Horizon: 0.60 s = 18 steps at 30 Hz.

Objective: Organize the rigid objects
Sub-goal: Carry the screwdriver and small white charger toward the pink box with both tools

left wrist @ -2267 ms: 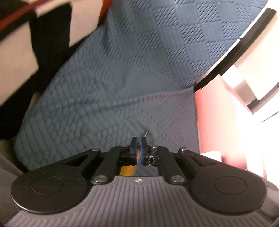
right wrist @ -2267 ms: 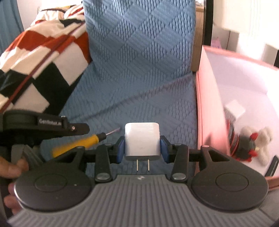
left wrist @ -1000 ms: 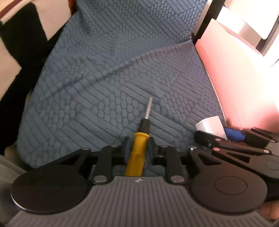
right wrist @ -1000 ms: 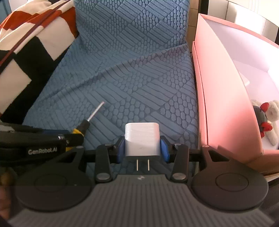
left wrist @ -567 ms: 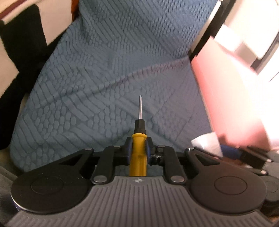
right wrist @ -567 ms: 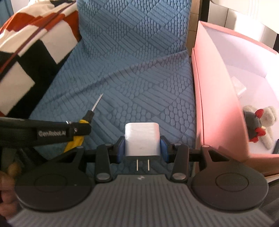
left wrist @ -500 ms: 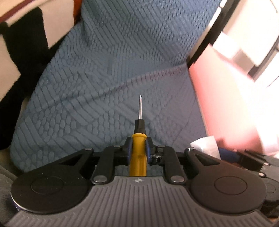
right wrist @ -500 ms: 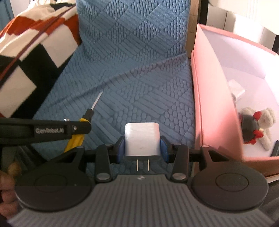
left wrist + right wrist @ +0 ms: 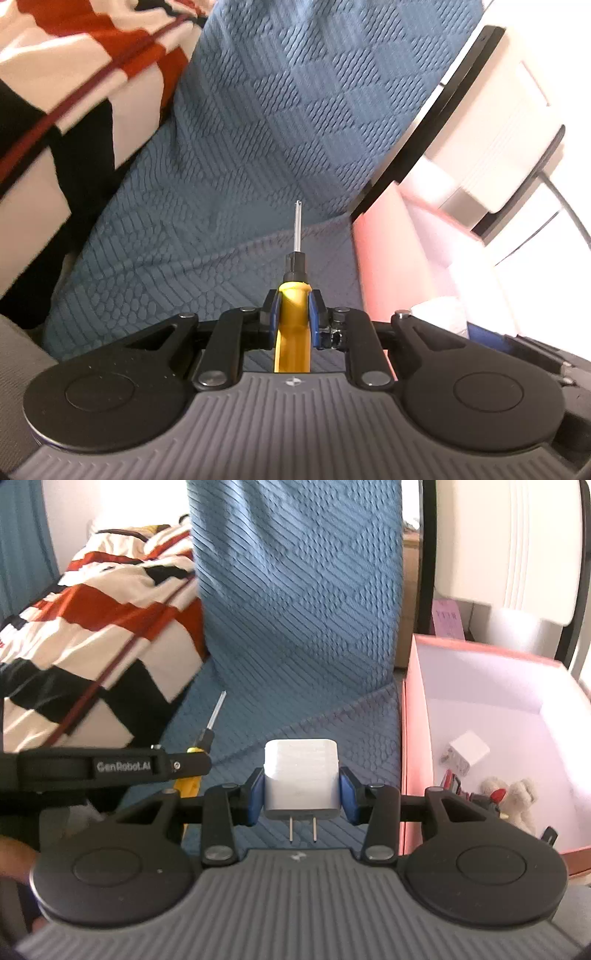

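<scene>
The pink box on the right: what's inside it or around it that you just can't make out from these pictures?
- Pink box, left wrist view: its inside is washed out by glare.
- Right wrist view: the box's near corner is hidden behind the right gripper, which clamps a white charger.
- Small red items beside the plush toy: too small to identify.
- Screwdriver handle end: hidden under the left gripper.

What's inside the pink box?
In the pink box lie a white charger and a small plush toy. The right gripper hides its near corner.
</scene>
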Motion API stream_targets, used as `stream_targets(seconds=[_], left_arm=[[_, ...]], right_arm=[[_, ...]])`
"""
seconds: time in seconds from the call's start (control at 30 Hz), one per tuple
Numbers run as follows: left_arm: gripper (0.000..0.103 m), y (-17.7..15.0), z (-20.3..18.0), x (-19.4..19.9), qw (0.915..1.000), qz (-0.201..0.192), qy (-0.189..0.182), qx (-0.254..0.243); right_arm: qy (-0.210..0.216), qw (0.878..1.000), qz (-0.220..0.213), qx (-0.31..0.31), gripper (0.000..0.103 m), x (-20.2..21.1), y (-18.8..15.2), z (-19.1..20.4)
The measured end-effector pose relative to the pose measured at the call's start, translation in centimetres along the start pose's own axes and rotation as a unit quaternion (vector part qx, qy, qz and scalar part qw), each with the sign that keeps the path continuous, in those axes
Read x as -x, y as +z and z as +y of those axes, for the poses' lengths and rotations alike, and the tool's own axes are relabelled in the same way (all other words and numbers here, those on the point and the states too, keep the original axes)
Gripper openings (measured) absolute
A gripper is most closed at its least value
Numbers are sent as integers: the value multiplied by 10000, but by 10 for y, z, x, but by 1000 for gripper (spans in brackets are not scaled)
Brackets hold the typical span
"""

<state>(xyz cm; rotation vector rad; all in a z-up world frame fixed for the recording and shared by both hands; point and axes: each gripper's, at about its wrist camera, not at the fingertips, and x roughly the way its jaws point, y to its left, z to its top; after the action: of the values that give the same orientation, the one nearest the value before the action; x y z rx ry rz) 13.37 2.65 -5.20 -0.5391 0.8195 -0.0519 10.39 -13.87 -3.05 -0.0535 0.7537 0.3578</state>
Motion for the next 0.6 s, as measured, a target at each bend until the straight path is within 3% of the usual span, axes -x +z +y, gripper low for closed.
stream_targets(seconds=[0.33, 0.6], left_arm=[[19, 6, -27, 51, 9993, -290, -153, -158], [19, 10, -59, 53, 9981, -289, -394, -372]], right_arm=[[110, 9995, -286, -105, 45, 42, 6, -3], [-111, 9986, -456, -232, 45, 67, 6, -29]])
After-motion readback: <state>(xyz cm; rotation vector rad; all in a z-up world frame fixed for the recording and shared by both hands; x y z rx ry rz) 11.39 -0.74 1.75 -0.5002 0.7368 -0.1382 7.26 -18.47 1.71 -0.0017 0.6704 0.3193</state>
